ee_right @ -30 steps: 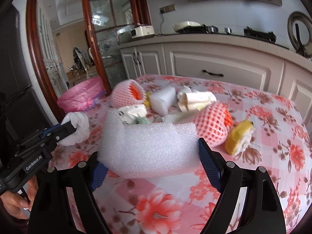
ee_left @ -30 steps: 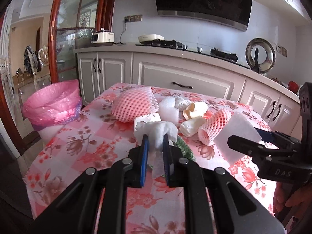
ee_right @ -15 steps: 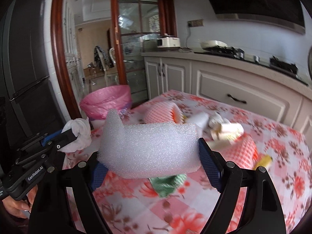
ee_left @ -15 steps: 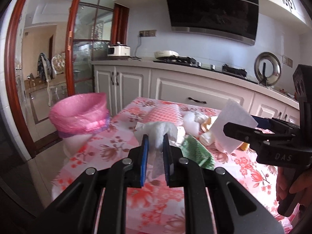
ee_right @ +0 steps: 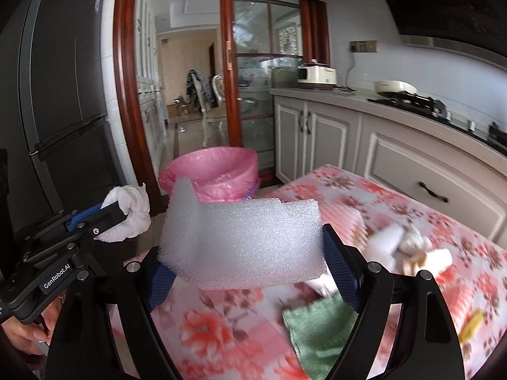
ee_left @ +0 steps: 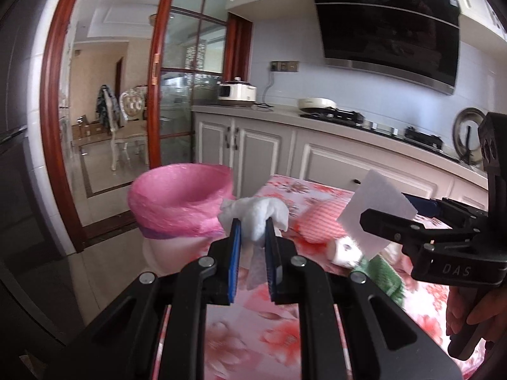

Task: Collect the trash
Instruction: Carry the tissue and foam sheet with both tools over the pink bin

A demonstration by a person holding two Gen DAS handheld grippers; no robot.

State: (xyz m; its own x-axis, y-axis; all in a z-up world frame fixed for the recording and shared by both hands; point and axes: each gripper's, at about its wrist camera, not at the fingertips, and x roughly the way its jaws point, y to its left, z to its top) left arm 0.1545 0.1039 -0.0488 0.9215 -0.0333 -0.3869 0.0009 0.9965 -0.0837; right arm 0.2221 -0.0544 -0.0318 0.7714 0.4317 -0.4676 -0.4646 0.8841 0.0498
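From your left wrist camera, your left gripper (ee_left: 252,240) has its blue-padded jaws clenched on a crumpled white tissue wad (ee_left: 255,217), held up in the air above the near edge of the floral tablecloth (ee_left: 269,323). Just beyond the wad, off the table's left corner, stands the bin lined with a pink bag (ee_left: 180,199), its mouth open toward you. At the right, your right gripper (ee_left: 393,226) comes in from the side holding a white foam sheet (ee_left: 375,212). Behind it on the table lie a pink foam fruit net (ee_left: 321,224) and a green cloth (ee_left: 383,275).

From your right wrist camera, your right gripper (ee_right: 244,253) has its jaws spread wide and pressed against both ends of the white foam sheet (ee_right: 244,240), which spans the gap between them. At the left, your left gripper (ee_right: 111,213) holds the tissue wad (ee_right: 130,212). The pink-lined bin (ee_right: 212,171) sits ahead on the floor, past the table's edge. The green cloth (ee_right: 317,326) lies below on the tablecloth, with blurred white scraps (ee_right: 402,240) further right.
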